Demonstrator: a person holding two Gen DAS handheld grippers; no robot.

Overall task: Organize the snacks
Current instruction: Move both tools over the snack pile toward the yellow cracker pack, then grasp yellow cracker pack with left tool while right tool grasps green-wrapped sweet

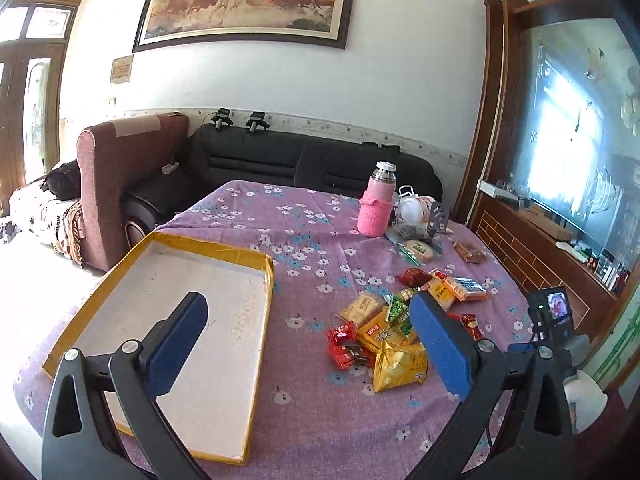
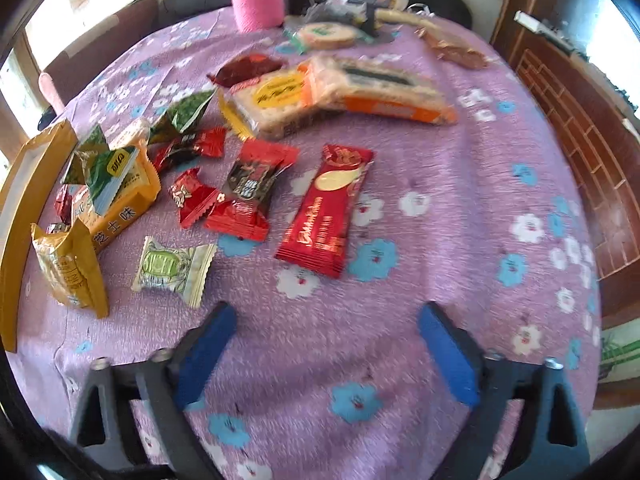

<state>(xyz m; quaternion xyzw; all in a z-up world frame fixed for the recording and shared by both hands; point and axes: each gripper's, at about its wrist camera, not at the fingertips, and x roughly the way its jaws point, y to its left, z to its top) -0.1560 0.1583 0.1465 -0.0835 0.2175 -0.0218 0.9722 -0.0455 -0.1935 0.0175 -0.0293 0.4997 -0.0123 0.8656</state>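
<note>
White wall [image 1: 380, 80] carries a framed horse painting [image 1: 246, 0]. Below the painting: black sofa [image 1: 280, 160]; maroon armchair [image 1: 128, 176] to its left. Daylit door [image 1: 32, 112] further left.

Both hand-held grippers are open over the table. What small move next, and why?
Probably ease the right hand-held gripper forward and down onto the long red foil snack bar. Its jaws are open and empty, the bar lies flat just ahead and apart from the pile, and the yellow-rimmed cardboard tray holds no snacks yet.
</note>
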